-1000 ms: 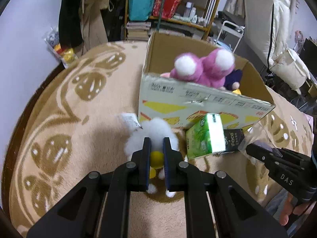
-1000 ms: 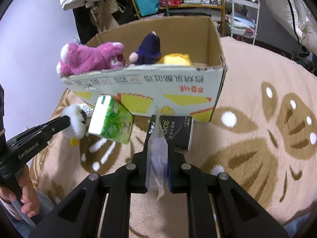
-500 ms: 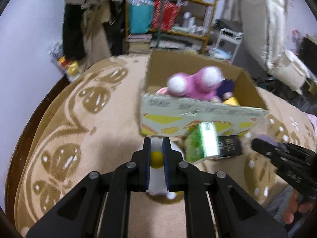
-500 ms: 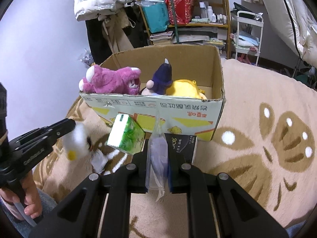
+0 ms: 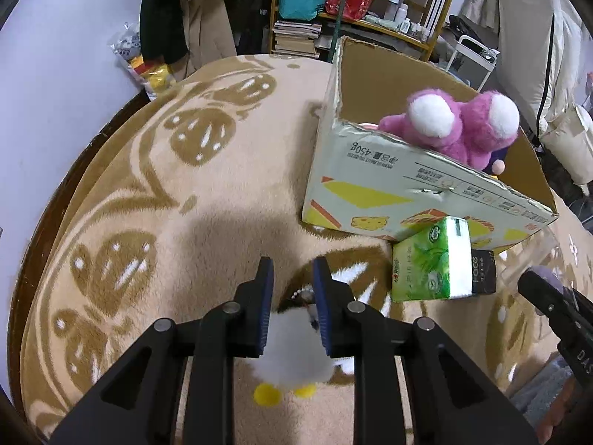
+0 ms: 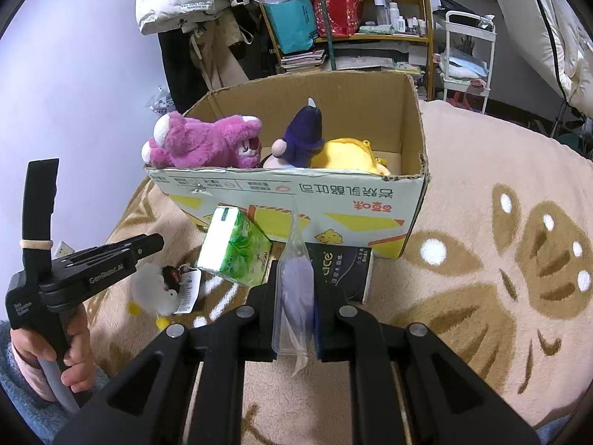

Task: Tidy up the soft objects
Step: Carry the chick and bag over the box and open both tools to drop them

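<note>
A small white plush duck [image 5: 292, 356] with yellow feet and a paper tag lies on the blanket between and under my left gripper's [image 5: 291, 278] fingers, which stand apart from it. It also shows in the right wrist view [image 6: 153, 293] just below the left gripper [image 6: 148, 244]. My right gripper [image 6: 294, 278] is shut on a clear plastic bag [image 6: 294, 296] with something purple inside. The cardboard box [image 6: 333, 200] holds a pink plush bear [image 6: 207, 142], a purple plush [image 6: 305, 135] and a yellow plush [image 6: 348, 155].
A green tissue pack [image 6: 233, 250] and a black tissue pack [image 6: 343, 270] lean against the box front. Everything sits on a beige patterned blanket [image 5: 148, 185]. Shelves [image 6: 352, 18], hanging coats and a white cart [image 6: 467, 55] stand behind.
My left gripper lifted the duck, then opened; the duck now lies on the blanket lower between its fingers. The right gripper rose a little, still holding the bag.
</note>
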`<state>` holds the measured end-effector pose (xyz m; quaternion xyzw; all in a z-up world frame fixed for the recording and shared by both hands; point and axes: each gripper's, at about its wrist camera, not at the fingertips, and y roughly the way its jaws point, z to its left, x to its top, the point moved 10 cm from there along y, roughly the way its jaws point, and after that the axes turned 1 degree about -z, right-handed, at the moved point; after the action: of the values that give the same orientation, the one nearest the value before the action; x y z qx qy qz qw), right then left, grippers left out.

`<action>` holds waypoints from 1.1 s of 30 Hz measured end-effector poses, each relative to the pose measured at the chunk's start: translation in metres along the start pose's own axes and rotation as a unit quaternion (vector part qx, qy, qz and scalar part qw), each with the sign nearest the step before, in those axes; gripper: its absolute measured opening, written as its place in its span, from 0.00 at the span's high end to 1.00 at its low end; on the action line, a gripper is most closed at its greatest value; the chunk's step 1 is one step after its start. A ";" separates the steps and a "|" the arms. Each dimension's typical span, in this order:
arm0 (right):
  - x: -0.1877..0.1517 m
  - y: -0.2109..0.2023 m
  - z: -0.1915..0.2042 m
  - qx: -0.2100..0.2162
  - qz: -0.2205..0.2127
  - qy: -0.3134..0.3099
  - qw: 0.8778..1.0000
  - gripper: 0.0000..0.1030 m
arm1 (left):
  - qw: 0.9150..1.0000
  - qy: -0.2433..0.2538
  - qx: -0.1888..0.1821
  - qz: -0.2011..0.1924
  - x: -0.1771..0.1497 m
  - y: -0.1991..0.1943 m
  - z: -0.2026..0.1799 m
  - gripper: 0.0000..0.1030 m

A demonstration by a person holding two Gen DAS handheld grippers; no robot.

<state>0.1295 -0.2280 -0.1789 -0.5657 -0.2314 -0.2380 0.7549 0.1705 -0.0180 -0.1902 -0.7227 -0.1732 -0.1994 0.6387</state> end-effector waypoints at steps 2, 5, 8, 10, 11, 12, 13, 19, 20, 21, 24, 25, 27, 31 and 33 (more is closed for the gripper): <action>0.000 0.001 0.000 0.002 0.001 0.000 1.000 0.86 | 1.000 -0.004 0.008 0.016 -0.006 0.001 0.003 0.56; -0.002 0.002 0.000 0.004 0.002 0.001 1.000 0.86 | 1.000 -0.010 0.018 0.007 -0.007 -0.007 0.007 0.31; -0.001 0.002 0.000 0.007 0.002 0.000 1.000 0.86 | 1.000 -0.017 0.015 0.017 -0.010 -0.011 0.008 0.25; -0.001 0.000 -0.001 0.008 -0.001 -0.001 1.000 0.86 | 0.999 -0.018 0.015 0.031 -0.016 -0.008 0.008 0.23; 0.000 -0.001 -0.001 0.008 -0.003 0.001 1.000 0.86 | 0.999 -0.015 0.022 0.044 -0.020 -0.004 0.009 0.23; 0.000 -0.002 -0.002 0.009 -0.004 0.002 1.000 0.86 | 0.998 -0.013 0.026 0.056 -0.024 0.001 0.009 0.24; 0.000 -0.003 -0.003 0.009 -0.006 0.003 1.000 0.86 | 0.997 -0.011 0.026 0.065 -0.027 0.004 0.009 0.24; 0.003 -0.010 -0.005 0.009 -0.018 0.001 1.000 0.86 | 0.992 -0.008 0.021 0.122 -0.047 0.028 0.007 0.51; 0.002 -0.011 -0.005 0.010 -0.019 0.000 1.000 0.86 | 0.991 -0.005 0.025 0.129 -0.050 0.031 0.008 0.56; 0.003 -0.012 -0.004 0.011 -0.021 0.000 1.000 0.86 | 0.991 -0.003 0.028 0.132 -0.051 0.033 0.007 0.68; 0.005 -0.018 -0.003 0.014 -0.032 -0.003 0.999 0.86 | 0.992 0.012 0.025 0.123 -0.050 0.031 0.002 0.71; 0.007 -0.020 -0.002 0.014 -0.036 -0.004 0.999 0.86 | 0.993 0.020 0.031 0.112 -0.048 0.028 0.001 0.71; 0.010 -0.024 -0.001 0.016 -0.044 -0.005 0.999 0.86 | 0.994 0.023 0.028 0.101 -0.046 0.023 -0.001 0.71; 0.017 -0.031 -0.001 0.020 -0.060 -0.006 0.998 0.86 | 0.997 0.025 0.016 0.065 -0.036 0.006 -0.006 0.72; 0.022 -0.037 -0.001 0.023 -0.072 -0.008 0.997 0.86 | 0.999 0.029 0.011 0.038 -0.029 -0.006 -0.009 0.72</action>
<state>0.1234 -0.2399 -0.1380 -0.5320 -0.2832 -0.2820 0.7465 0.1418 -0.0260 -0.1988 -0.7153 -0.1291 -0.1939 0.6588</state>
